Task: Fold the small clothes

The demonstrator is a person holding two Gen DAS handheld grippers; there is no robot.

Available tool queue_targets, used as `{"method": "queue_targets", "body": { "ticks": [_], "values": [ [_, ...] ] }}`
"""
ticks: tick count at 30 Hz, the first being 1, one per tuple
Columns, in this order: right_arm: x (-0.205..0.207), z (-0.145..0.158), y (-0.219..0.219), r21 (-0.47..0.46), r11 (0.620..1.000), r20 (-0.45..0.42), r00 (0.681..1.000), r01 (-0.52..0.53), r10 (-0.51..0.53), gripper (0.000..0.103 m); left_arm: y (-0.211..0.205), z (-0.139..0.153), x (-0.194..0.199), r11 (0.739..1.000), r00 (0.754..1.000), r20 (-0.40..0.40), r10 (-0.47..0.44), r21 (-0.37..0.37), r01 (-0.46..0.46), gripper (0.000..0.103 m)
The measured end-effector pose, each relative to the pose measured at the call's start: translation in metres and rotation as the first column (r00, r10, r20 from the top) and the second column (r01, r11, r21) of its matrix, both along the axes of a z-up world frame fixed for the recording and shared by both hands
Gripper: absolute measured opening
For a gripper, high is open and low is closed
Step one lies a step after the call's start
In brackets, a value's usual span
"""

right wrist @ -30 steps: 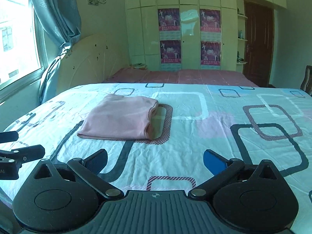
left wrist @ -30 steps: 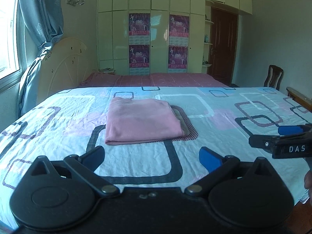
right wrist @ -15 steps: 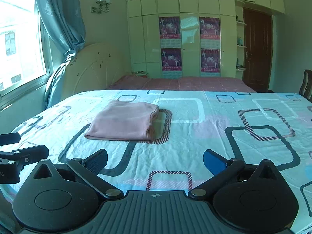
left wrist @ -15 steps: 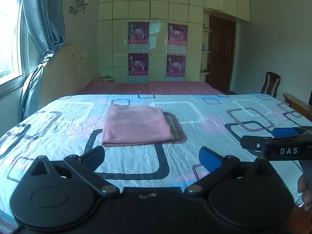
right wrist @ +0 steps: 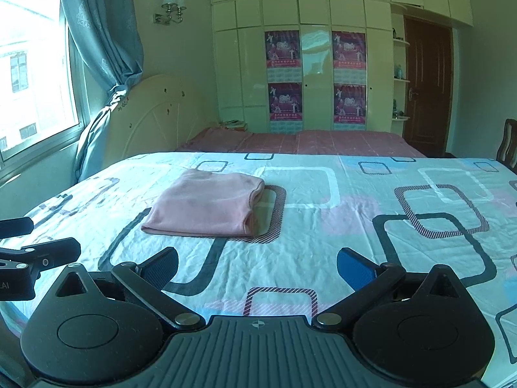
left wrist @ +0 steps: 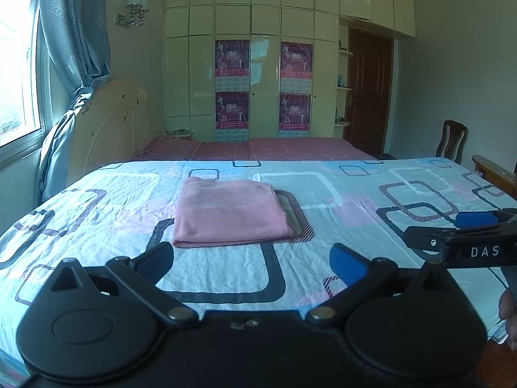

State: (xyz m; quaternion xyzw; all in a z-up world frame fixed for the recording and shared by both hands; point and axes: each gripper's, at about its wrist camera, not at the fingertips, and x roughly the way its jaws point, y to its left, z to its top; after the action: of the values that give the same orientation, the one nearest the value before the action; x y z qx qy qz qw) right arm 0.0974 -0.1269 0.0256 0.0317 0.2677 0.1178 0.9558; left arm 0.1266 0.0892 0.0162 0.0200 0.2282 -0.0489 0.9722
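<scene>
pink folded garment [left wrist: 228, 215] lies flat on the patterned bed sheet [left wrist: 355, 194], ahead of the left gripper [left wrist: 252, 258] and just left of centre between its fingers. from the right gripper [right wrist: 257, 263] it sits ahead, toward the left finger [right wrist: 160, 266]. both pairs of fingers are spread wide, released, holding nothing, apart from the cloth.

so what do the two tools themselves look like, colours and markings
Both tools are matte black with round pivot housings and angled linkage arms ending in blue pads. The left tool has a smooth black body; the right tool has a ribbed grey one and white "DAS" lettering on its side.
</scene>
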Motion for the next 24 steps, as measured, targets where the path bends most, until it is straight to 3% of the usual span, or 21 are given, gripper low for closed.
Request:
{"method": "queue_targets", "body": {
  "ticks": [24],
  "values": [
    [0.0065,0.0022,-0.0043,0.014,1.0,-0.009,1.0,-0.005,0.005,0.103,0.0015,0.0004,0.0055,1.0,1.0,-0.002,-0.005,0.002,0.005,0.102]
  ]
}}
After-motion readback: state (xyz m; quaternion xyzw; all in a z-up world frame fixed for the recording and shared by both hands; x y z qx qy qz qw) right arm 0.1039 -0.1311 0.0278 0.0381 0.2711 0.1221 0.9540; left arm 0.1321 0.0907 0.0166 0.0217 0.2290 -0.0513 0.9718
